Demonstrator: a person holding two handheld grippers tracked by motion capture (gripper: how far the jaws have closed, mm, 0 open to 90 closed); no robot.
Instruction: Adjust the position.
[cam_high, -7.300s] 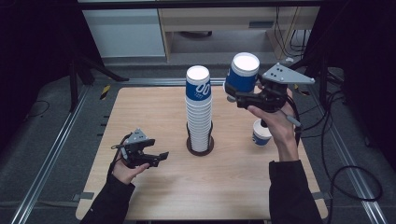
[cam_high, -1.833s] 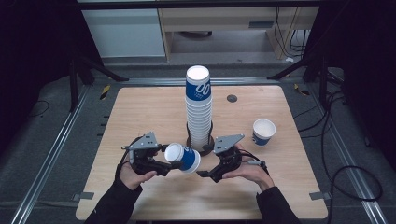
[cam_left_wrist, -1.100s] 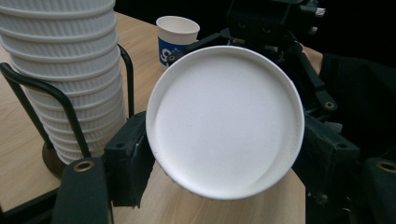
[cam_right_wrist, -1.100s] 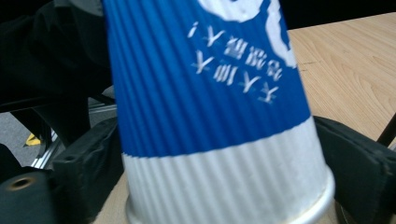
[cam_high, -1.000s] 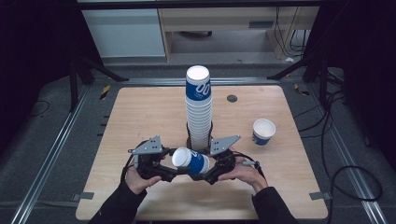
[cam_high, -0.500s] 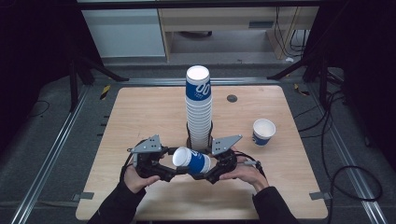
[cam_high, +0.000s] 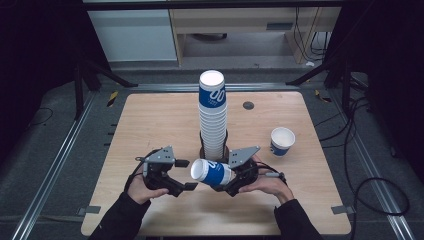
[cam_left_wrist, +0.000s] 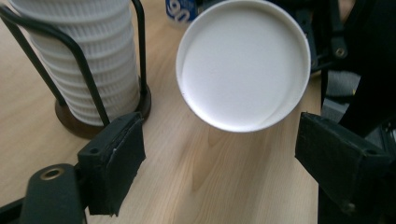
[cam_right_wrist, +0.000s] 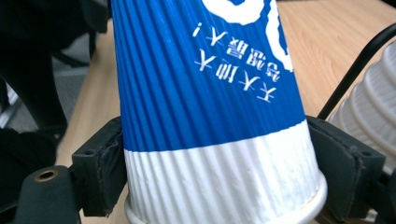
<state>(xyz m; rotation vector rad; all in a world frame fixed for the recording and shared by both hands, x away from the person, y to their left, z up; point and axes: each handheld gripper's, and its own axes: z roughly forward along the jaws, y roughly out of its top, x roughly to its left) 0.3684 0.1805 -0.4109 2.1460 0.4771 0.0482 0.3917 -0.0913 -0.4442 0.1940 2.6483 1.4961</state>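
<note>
Sideways, cup (cam_right_wrist: 210, 116) between right fingers (cam_right_wrist: 100, 168)

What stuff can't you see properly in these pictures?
- Inside of the held cup: its mouth is cut off by the bottom edge of the right gripper view; the left gripper view shows just its closed white bottom.
- Inside of the lone cup: too small in the high view.
- Base of the cup stack: hidden behind the held cup and right tongs in the high view.
</note>
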